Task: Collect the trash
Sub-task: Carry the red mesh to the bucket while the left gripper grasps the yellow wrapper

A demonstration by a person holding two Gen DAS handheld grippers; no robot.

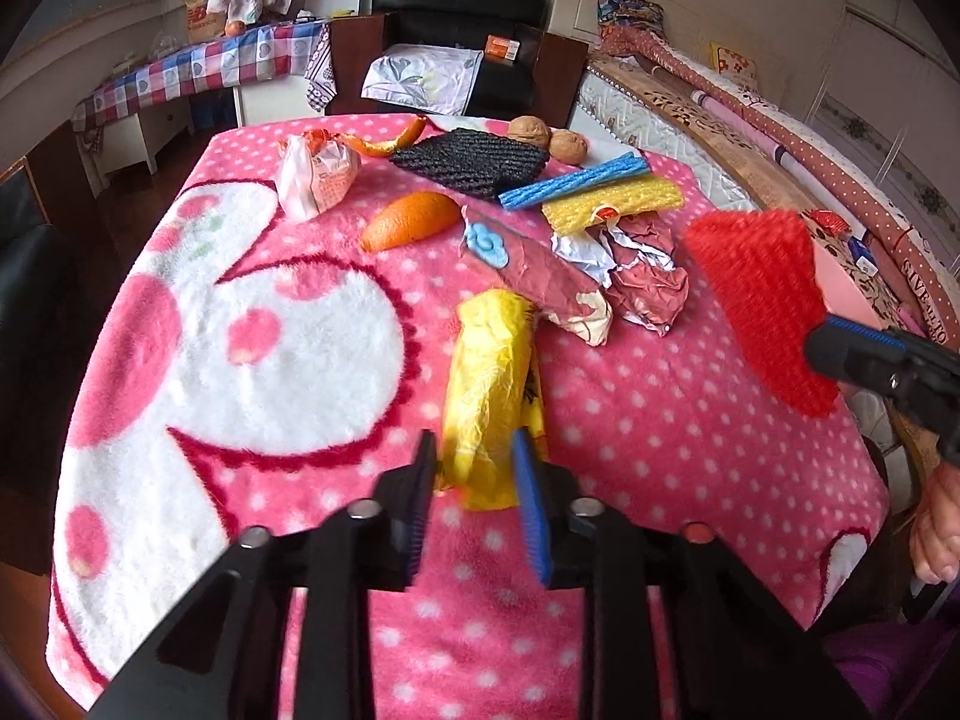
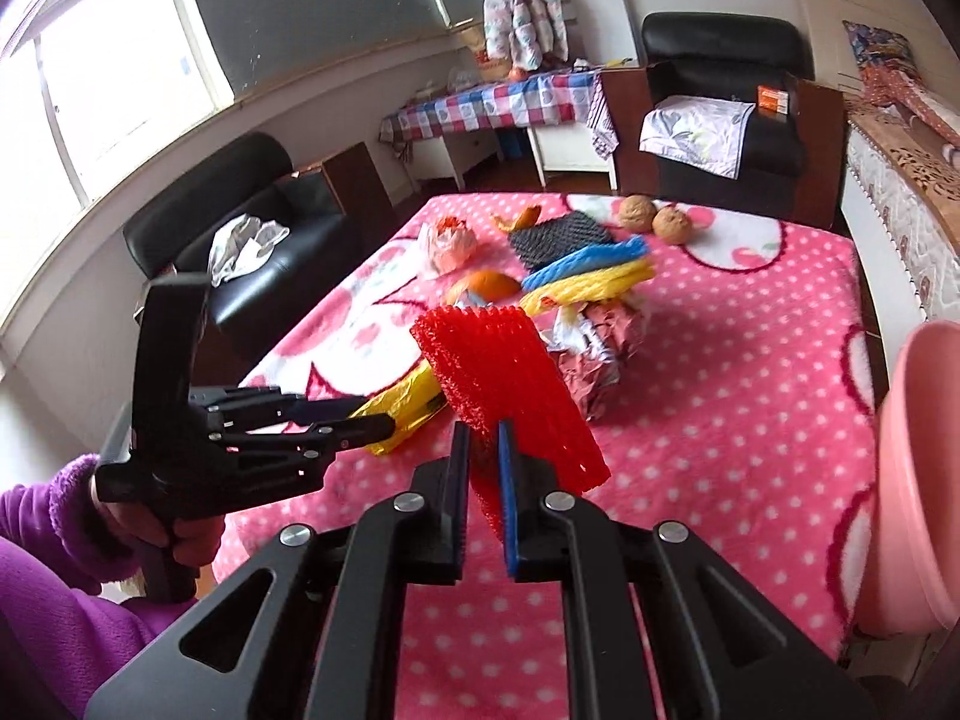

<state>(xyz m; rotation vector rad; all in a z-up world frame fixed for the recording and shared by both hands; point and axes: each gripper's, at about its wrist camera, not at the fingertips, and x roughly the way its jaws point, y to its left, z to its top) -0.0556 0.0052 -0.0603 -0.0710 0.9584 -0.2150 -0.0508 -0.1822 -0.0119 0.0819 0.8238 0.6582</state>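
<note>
So the right claw is clamping down on a piece of red foam netting, holding it up in the air above the pink polka-dot blanket that's covering the worktop. A pink bin is sitting just off to the right of it, at the blanket's edge. From the left wrist view the same red foam netting is hanging out on the right side, pinched at its lower corner by the right claw.

The left claw is sitting with its jaws spread on either side of the near end of a yellow plastic bag that's lying on the blanket. Whether the fingers are actually touching the bag, I honestly can't tell.

The rest of the trash is lying farther back in a loose pile: crumpled reddish-brown wrapping paper, a rolled paper piece with a blue flower on it, yellow foam netting, blue foam netting, black foam netting, a chunk of orange peel, a crumpled white-and-orange wrapper, a thin curl of orange peel, and two walnuts at the far edge.
</note>
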